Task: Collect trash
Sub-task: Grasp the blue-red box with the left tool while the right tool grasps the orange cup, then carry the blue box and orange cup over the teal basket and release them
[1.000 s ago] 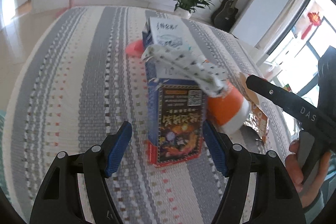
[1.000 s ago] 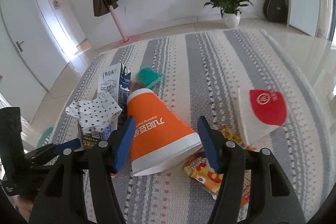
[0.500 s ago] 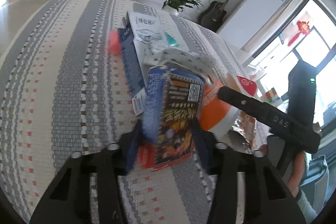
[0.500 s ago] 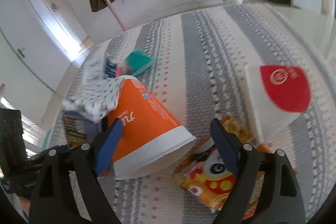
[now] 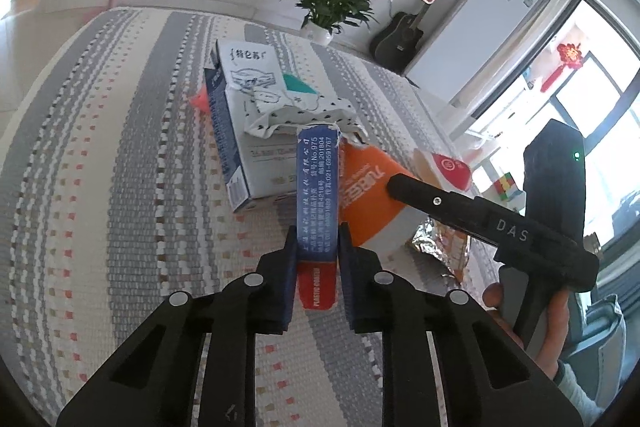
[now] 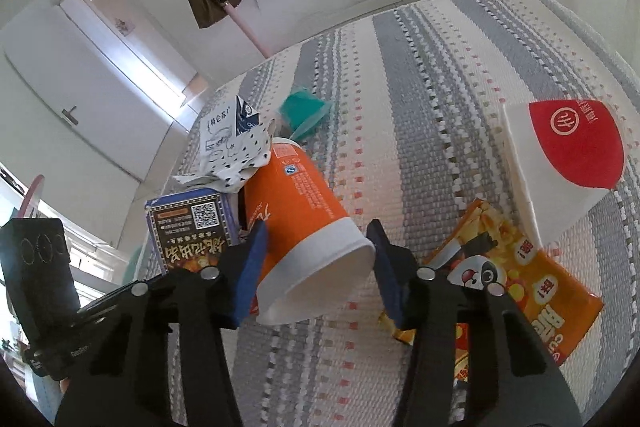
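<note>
My left gripper (image 5: 318, 259) is shut on a blue card box (image 5: 318, 195) and holds it edge-on above the striped cloth; the box also shows in the right wrist view (image 6: 192, 227). My right gripper (image 6: 316, 267) is open, its blue pads on either side of an orange paper cup (image 6: 304, 223) that lies on its side. The cup also shows in the left wrist view (image 5: 368, 195). A dotted crumpled paper (image 6: 236, 159) rests against the cup's base and a white milk carton (image 5: 248, 107).
A white box with a red logo (image 6: 560, 163) and an orange snack bag (image 6: 516, 279) lie right of the cup. A teal wrapper (image 6: 304, 111) lies behind it. The striped cloth (image 5: 100, 167) covers the table. A potted plant (image 5: 328, 3) stands beyond the far edge.
My left gripper closed on the blue card box and lifted it, turning it edge-on. My right gripper moved forward so its open pads flank the orange cup.
</note>
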Demonstrator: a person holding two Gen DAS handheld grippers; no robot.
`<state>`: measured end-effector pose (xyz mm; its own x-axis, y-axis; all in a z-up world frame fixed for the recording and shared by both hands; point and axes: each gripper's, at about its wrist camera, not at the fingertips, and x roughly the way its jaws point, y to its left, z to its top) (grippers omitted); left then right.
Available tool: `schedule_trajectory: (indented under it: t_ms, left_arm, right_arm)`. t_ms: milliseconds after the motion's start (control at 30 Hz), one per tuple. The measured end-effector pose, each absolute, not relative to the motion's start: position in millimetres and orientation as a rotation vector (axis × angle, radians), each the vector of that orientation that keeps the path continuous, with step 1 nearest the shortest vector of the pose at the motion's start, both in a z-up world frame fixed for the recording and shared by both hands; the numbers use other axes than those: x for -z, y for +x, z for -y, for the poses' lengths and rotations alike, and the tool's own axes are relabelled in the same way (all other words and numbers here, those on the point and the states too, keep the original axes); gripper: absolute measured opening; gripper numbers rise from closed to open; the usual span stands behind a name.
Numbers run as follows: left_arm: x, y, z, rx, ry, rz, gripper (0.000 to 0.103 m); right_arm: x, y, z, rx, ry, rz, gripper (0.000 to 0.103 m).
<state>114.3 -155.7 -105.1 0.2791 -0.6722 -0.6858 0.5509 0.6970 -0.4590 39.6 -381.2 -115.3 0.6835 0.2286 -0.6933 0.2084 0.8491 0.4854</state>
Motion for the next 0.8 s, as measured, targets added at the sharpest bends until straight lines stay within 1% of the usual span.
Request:
schedule_trajectory:
  t_ms: [167, 333, 400, 600, 800]
  left_arm:
    - [94.0, 104.5, 151.9, 0.813, -0.113, -0.958, 0.016]
    - [75.1, 93.6, 139.4, 0.802, -0.084, -0.922, 0.016]
    - [68.7, 89.5, 134.2, 0.792, -0.066, -0.913, 0.016]
    - [49.0, 79.5, 103.8, 0.748, -0.011, -0.925, 0.016]
    - [54.8, 71.3, 70.6, 0.681, 0.047, -1.038, 0.016]
  right_arm:
    - [100.7, 33.6, 365.1, 0.004, 0.485, -0.817, 0.038]
    - [83.5, 23.9, 335.7, 0.061, 0.322, -0.787, 0.029]
    - [77.7, 20.7, 325.8, 0.071, 0.278, -0.780, 0.028]
    - [66.4, 3.7, 307.7, 0.058, 0.251, -0.802, 0.027]
    - [64.0, -19.5, 279.5, 0.058, 0.202, -0.830, 0.027]
